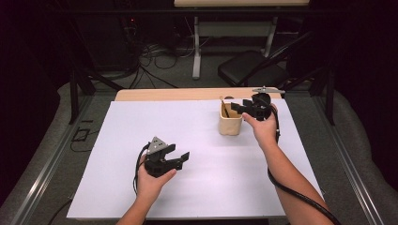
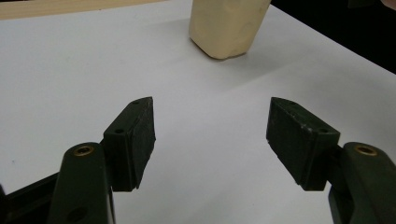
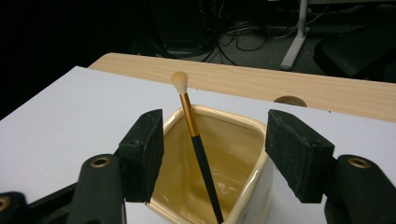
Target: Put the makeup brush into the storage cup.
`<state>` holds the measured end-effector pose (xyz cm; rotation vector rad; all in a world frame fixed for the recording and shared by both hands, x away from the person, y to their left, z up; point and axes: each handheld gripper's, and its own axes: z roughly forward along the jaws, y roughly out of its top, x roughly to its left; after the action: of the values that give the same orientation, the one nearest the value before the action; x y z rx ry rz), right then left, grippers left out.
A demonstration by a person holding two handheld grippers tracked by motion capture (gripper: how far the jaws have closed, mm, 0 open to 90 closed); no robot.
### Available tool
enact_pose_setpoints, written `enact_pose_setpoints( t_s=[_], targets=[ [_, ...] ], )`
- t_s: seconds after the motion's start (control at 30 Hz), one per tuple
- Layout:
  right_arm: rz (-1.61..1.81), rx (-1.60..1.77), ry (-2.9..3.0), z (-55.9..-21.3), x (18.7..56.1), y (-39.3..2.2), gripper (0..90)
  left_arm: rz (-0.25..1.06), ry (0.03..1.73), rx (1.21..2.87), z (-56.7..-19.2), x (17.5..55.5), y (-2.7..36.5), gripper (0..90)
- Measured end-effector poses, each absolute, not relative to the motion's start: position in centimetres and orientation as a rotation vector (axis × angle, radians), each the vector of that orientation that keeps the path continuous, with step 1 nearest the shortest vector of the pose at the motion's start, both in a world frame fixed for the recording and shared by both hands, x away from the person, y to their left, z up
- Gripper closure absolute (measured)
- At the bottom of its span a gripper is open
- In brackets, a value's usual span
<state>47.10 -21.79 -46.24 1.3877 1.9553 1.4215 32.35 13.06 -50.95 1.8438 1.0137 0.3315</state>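
Right gripper view: right claw [image 3: 215,154] spread above cup [image 3: 233,140]; brush [image 3: 196,140] stands between pads, untouched.

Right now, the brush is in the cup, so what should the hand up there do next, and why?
Probably lift the right gripper straight up and away. Its jaws stand open, and the brush leans free inside the cup, so nothing is left to hold.

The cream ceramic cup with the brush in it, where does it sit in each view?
High view: the cream ceramic cup stands right of centre, beside the right gripper.
Left gripper view: top centre, far beyond the jaws.
Right gripper view: bottom centre, between the jaws.
Shared landmark: the white sheet.
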Motion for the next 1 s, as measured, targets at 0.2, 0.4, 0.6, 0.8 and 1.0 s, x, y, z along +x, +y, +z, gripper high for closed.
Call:
enact_pose_setpoints(
  t_s=[0.2, 0.4, 0.6, 0.8, 1.0],
  targets=[
    [1.422, 1.379, 1.959, -45.8, 46.9, -21.9, 36.9, 0.328, 1.012, 1.847, -50.9, 32.4, 13.1, 32.5],
    [1.425, 1.376, 1.966, -45.7, 46.8, -21.9, 36.9, 0.325, 1.011, 1.846, -51.0, 32.5, 13.1, 32.5],
    [1.423, 1.371, 1.979, -45.8, 46.5, -22.0, 36.9, 0.325, 1.011, 1.848, -51.0, 32.5, 13.0, 32.5],
    [1.428, 1.353, 1.99, -45.8, 46.1, -22.0, 36.9, 0.323, 1.019, 1.841, -51.0, 32.5, 13.1, 32.5],
    [1.437, 1.325, 2.01, -45.5, 45.5, -21.8, 36.9, 0.327, 1.018, 1.839, -50.9, 32.5, 13.2, 32.5]
  ],
)
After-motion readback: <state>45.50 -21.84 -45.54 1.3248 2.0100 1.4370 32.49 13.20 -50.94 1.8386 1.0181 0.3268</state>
